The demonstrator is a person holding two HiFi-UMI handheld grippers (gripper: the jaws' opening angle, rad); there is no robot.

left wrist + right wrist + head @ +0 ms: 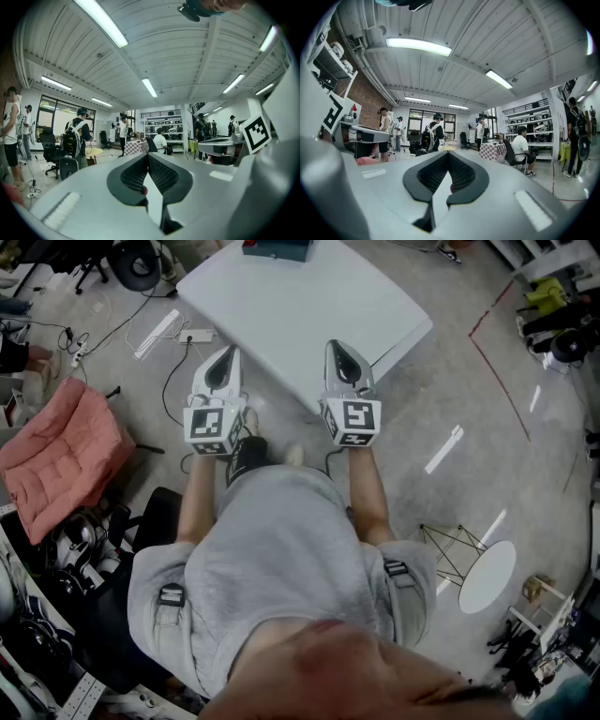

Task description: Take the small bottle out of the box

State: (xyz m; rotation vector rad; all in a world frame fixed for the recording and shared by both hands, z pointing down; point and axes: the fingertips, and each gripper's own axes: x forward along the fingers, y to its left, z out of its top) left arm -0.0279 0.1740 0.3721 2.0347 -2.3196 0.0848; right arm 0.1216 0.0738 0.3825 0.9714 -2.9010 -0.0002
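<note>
1. The person stands at the near corner of a white desk, arms out in front, one tool in each hand, both held level.
2. The left gripper is out over the floor just off the desk's near left edge. In the left gripper view its fingers are pressed together at the tips with nothing between them.
3. The right gripper reaches over the desk's near corner. Its fingers are likewise closed tip to tip and hold nothing.
4. The two grippers are side by side and apart, each with its marker cube nearest the wrist.
5. A dark teal box sits at the far side of the desk, well apart from both grippers and cut off by the top of the head view.
6. I cannot make out the small bottle in any view, and the box's inside does not show.
7. On the floor to the person's left is a pink cushioned seat, and to the right a small round white side table.
8. Both gripper views look across the room under strip lights, where several people stand about and one sits by a checkered table.
</note>
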